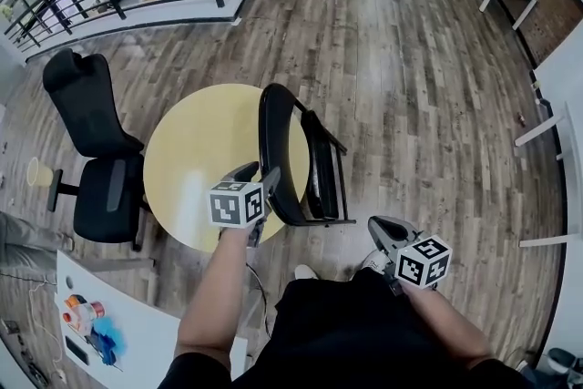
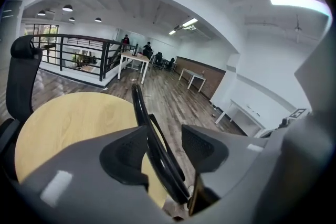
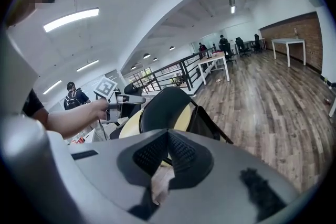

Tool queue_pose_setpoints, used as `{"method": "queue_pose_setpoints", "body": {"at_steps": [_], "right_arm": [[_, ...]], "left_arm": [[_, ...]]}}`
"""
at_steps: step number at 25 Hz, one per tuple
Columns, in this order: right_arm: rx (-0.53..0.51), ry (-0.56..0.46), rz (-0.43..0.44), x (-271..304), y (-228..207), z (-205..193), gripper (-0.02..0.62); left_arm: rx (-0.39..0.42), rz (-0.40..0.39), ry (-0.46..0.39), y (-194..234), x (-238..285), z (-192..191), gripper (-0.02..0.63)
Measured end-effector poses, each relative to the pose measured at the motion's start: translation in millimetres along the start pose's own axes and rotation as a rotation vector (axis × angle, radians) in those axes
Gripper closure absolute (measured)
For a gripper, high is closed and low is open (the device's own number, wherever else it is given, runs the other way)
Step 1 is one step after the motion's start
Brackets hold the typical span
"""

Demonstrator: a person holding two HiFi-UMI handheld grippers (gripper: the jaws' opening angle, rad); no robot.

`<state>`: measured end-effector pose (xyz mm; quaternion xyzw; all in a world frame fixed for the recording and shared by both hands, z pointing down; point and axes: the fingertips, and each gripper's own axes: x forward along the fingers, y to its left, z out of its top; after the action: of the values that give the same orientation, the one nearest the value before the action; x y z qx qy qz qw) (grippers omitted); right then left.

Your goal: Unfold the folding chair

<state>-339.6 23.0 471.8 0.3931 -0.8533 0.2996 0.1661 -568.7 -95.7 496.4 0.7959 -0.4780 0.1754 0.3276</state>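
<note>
in the head view we see the folded chair (image 1: 314, 161) standing upright on the floor (image 1: 410, 87), at the right edge of a round table (image 1: 187, 150). our left gripper (image 1: 258, 175) is at the near part of the chair's black rim (image 1: 263, 132). our right gripper (image 1: 387, 230) is nearer and to the right, apart from the chair.

in the left gripper view the jaws stand wide, with the rim running between them.

in the right gripper view the jaws are pressed together and empty, with the chair beyond them.

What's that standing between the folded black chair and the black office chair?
A round yellow table stands between the folding chair and the office chair. The head view shows this most plainly.
</note>
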Motion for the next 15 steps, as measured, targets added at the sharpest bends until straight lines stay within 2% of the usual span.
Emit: {"method": "queue_pose_setpoints", "body": {"at_steps": [4,8,13,15], "right_arm": [[-0.010,0.001,-0.016,4,-4,6,0.589],[-0.009,-0.003,-0.042,3,-13,9,0.589],[0.002,-0.016,-0.083,-1,-26,12,0.589],[0.010,-0.019,-0.100,-5,-33,12,0.589]], "left_arm": [[0.014,0.087,0.013,29,24,10,0.382],[-0.020,0.074,0.037,42,48,10,0.382],[0.010,0.063,0.077,45,71,9,0.388],[-0.014,0.068,0.079,44,75,8,0.396]]}}
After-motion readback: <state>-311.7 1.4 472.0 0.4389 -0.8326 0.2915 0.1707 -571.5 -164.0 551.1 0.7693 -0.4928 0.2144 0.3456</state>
